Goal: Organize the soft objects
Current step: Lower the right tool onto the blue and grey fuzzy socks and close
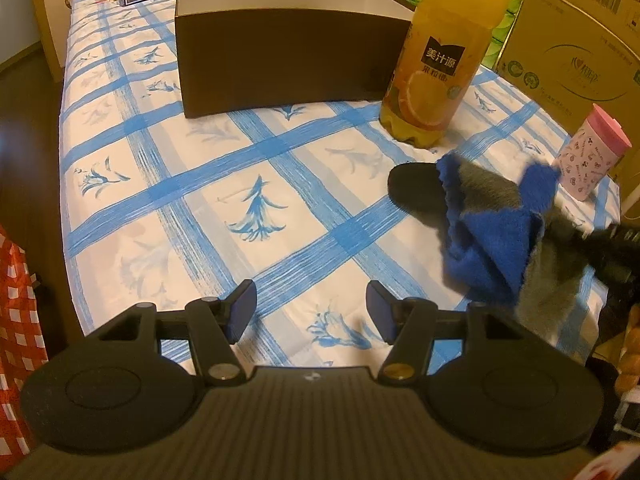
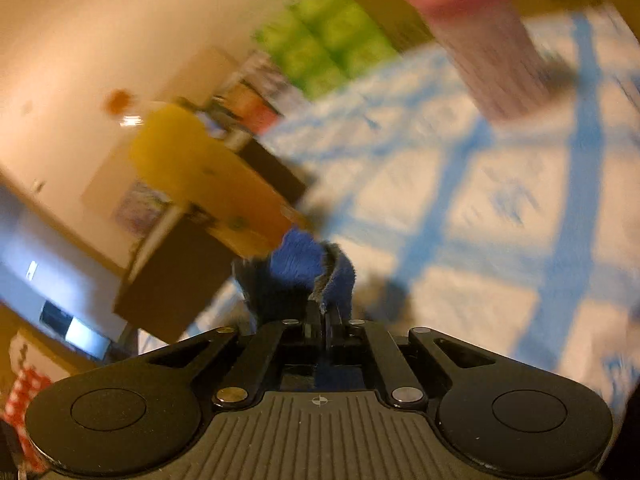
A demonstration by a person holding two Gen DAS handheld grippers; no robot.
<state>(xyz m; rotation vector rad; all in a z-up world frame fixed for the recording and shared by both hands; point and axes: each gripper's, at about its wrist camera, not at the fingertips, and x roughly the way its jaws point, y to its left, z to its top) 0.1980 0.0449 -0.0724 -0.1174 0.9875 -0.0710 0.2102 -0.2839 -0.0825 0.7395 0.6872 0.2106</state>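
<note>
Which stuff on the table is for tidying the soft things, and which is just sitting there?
For the job:
- blue and grey cloth, pinched in the right gripper
- black insole, lying partly under the cloth
- dark open box, likely where soft things go
- left gripper, open and empty

Just sitting there:
- orange juice bottle
- pink cup
- cardboard carton

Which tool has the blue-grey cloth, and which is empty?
The right tool is shut on the blue-grey cloth, lifting it beside the black insole. The left tool stands open over bare tablecloth.
</note>
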